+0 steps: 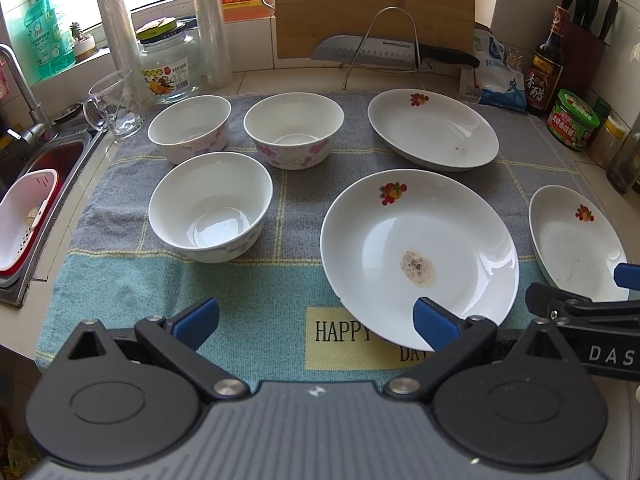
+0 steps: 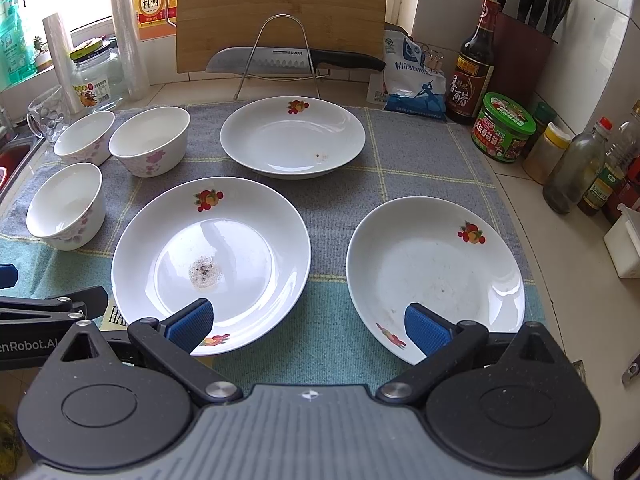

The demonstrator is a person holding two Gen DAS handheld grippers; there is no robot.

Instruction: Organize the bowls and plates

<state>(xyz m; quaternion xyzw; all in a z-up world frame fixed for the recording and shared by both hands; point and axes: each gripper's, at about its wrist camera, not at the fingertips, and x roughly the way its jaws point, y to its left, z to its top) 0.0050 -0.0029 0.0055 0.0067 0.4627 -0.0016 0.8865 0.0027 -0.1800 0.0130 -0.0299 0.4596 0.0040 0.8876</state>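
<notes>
Three white floral bowls stand on the towel: a near bowl (image 1: 211,208) (image 2: 66,206), a far left bowl (image 1: 189,128) (image 2: 85,137) and a far middle bowl (image 1: 294,134) (image 2: 149,140). Three white plates with fruit prints lie there: a stained middle plate (image 1: 419,264) (image 2: 211,262), a far plate (image 1: 433,134) (image 2: 293,136) and a right plate (image 1: 576,246) (image 2: 435,274). My left gripper (image 1: 316,322) is open and empty above the towel's near edge. My right gripper (image 2: 308,326) is open and empty, between the middle and right plates.
A checked towel (image 1: 280,320) covers the counter. A sink (image 1: 48,168) with a white basket lies left. A glass mug (image 1: 116,106), a jar, a knife on a wire rack (image 1: 384,54), a cutting board, bottles (image 2: 476,64) and a knife block stand around the back and right.
</notes>
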